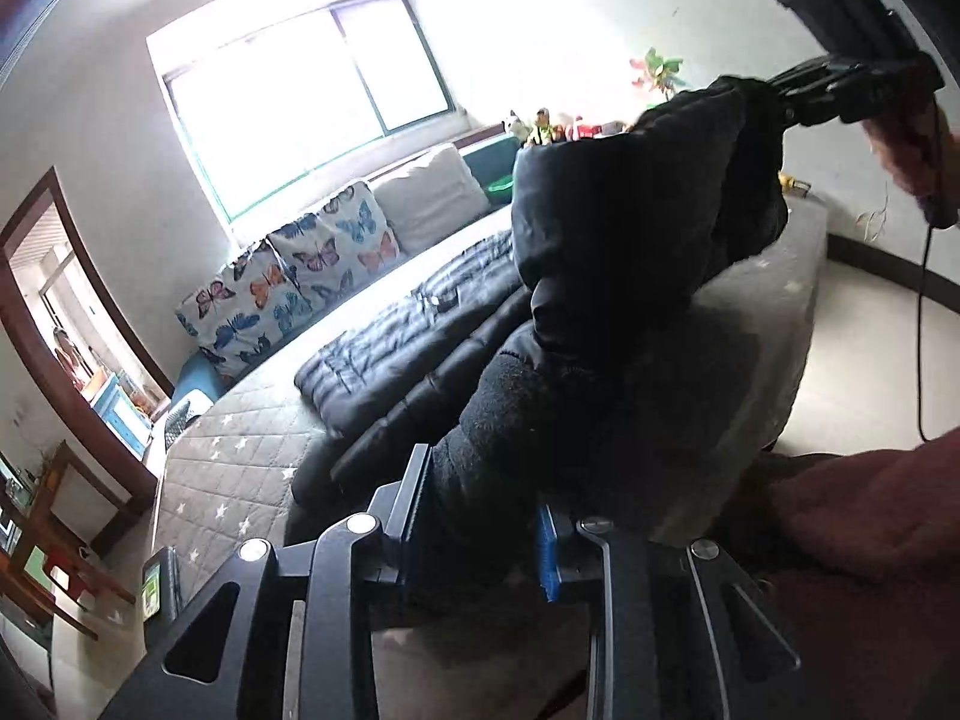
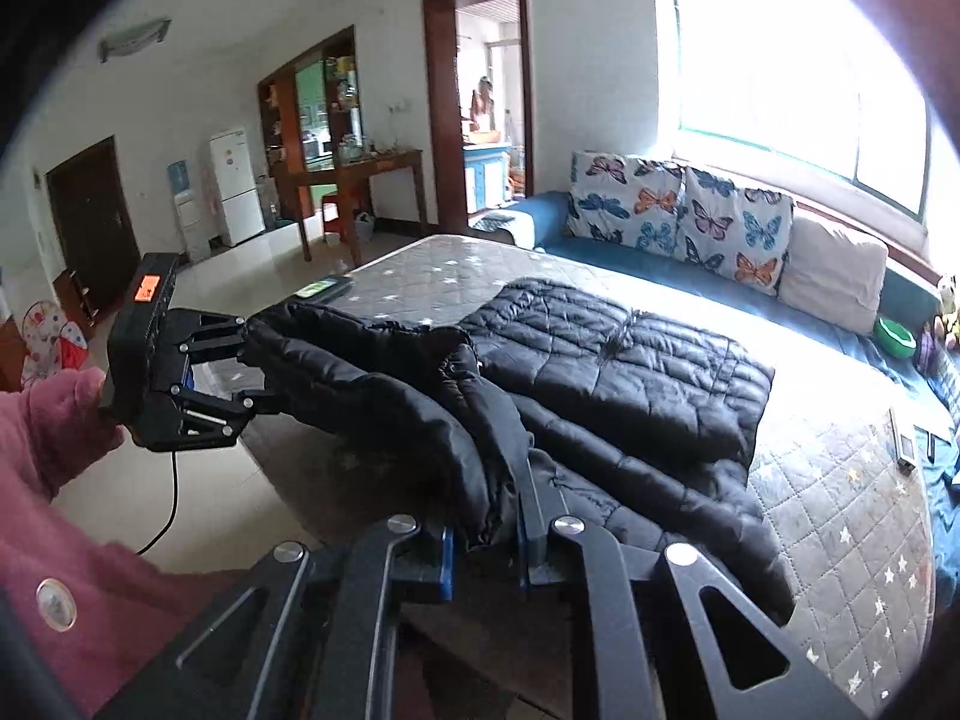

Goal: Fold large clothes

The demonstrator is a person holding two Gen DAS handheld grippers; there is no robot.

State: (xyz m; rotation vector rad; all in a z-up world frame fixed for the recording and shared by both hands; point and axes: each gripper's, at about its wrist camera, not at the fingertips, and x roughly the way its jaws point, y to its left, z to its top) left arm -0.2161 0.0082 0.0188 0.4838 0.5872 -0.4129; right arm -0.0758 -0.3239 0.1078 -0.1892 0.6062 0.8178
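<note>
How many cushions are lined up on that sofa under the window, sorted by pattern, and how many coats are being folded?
Butterfly-print cushions: 2
Plain beige cushion: 1
Black puffer coat: 1, held by the left gripper and the right gripper
Total: 4

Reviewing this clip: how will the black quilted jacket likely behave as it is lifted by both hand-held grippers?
Probably floppy: the black quilted jacket sags between the left hand-held gripper and the right hand-held gripper. Likely light for its bulk, given the puffy quilting. Its shiny shell looks slippery, so it may creep out of the pinch.
</note>
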